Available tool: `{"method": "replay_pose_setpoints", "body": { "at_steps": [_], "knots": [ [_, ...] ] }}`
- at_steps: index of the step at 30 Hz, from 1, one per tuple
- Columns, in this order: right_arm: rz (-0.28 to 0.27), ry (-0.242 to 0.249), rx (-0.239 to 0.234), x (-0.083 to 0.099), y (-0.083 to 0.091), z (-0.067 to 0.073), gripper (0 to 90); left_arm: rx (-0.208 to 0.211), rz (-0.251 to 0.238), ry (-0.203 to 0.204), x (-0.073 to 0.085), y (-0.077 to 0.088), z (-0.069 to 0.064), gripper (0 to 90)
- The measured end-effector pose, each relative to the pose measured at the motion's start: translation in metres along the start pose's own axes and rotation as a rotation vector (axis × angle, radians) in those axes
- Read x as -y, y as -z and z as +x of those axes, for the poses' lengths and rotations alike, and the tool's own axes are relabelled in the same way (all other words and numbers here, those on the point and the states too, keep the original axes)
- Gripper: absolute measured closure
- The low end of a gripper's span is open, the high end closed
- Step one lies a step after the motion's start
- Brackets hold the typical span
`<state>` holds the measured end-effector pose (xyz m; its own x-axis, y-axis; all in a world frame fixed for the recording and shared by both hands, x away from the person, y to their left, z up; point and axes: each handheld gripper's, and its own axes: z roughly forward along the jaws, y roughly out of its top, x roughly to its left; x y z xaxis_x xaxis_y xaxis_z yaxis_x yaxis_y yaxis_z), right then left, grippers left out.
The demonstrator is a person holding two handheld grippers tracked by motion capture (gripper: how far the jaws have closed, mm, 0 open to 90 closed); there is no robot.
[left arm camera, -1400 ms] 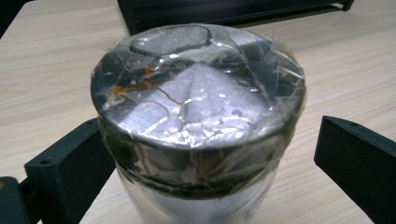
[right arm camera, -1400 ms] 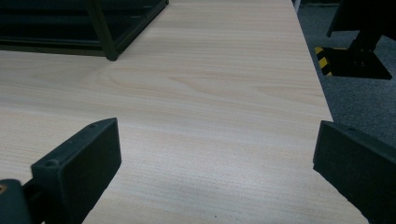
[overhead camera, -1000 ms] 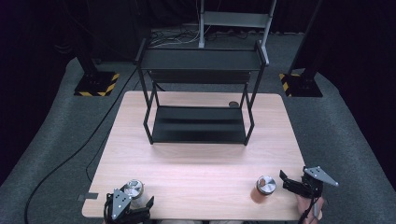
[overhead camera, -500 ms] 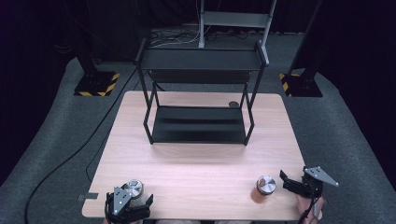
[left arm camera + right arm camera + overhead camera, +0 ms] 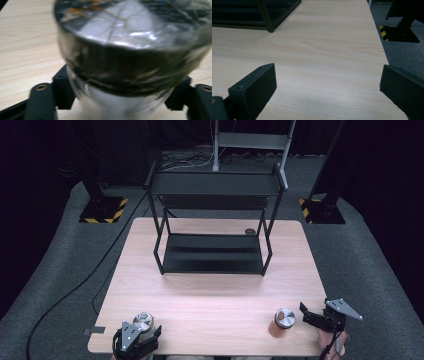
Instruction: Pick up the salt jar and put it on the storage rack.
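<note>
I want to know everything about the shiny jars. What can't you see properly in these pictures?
- Left jar: blurred in the left gripper view, too close; label unreadable.
- Its base: cut off by the bottom edge there.
- Right jar: too small in the high view to tell contents.
- Small dark thing behind the shelf: too small.

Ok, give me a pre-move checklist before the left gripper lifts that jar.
1. Left gripper closed on the silver-lidded jar: ok, jaws just closed, pads on both sides.
2. Grip below the lid: ok.
3. Jar upright: cannot tell, left gripper view blurred.
4. Right gripper open, nothing between its jaws: ok.
5. Brown jar apart from the right gripper: ok.
6. Black rack's lower shelf free: ok.
</note>
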<state>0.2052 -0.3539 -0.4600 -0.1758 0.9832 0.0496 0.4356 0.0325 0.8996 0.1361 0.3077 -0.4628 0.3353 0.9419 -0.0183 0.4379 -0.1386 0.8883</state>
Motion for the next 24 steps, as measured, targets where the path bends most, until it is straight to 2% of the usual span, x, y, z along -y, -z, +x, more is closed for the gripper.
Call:
{"method": "replay_pose_setpoints", "body": {
  "at_steps": [14,19,24],
  "knots": [
    [-0.007,0.003,0.005,0.001,0.001,0.001,0.0,0.018,-0.001,-0.021,0.000,0.000,0.005,30.7],
    [-0.007,0.006,0.004,0.001,0.001,0.001,0.0,0.024,0.014,-0.036,-0.006,0.000,0.006,30.8],
    [-0.007,0.005,0.004,0.001,0.001,0.001,0.0,0.051,0.030,-0.050,-0.017,0.000,0.012,30.7]
  ]
}}
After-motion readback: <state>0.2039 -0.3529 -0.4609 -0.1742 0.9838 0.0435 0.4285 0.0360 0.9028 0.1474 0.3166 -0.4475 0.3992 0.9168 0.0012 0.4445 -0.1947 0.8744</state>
